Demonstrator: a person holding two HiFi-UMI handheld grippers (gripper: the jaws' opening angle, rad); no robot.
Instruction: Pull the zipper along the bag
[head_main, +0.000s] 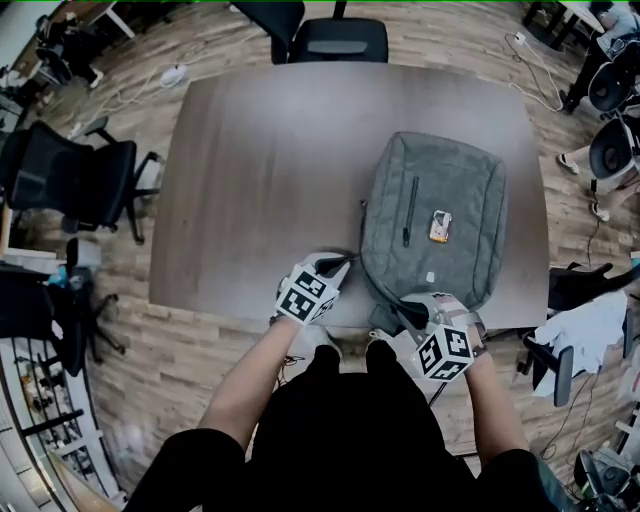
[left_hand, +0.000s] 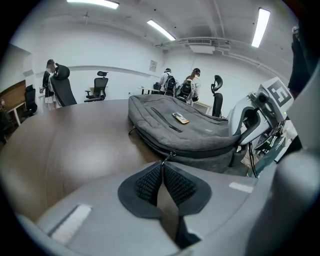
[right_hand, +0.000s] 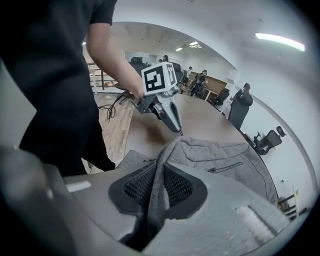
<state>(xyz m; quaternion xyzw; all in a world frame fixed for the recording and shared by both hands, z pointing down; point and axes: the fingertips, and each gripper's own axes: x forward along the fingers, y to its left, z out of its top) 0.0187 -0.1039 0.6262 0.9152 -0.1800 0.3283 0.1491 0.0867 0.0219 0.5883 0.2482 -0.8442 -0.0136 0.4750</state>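
A grey backpack (head_main: 440, 180) lies flat on the brown table (head_main: 260, 180), its bottom end towards me. My left gripper (head_main: 343, 263) sits at the bag's near left corner. In the left gripper view its jaws (left_hand: 163, 165) are shut, pinching the small metal zipper pull (left_hand: 167, 157) at their tips, with the side zipper track (left_hand: 150, 142) running away from it. My right gripper (head_main: 405, 305) is at the bag's near edge. In the right gripper view it (right_hand: 159, 172) is shut on a raised fold of the grey bag fabric (right_hand: 161, 192).
A small orange and white tag (head_main: 440, 226) lies on top of the bag beside a closed front pocket zipper (head_main: 411, 210). Office chairs stand at the far side (head_main: 335, 38) and the left (head_main: 70, 180) of the table. People stand in the distance (left_hand: 180, 87).
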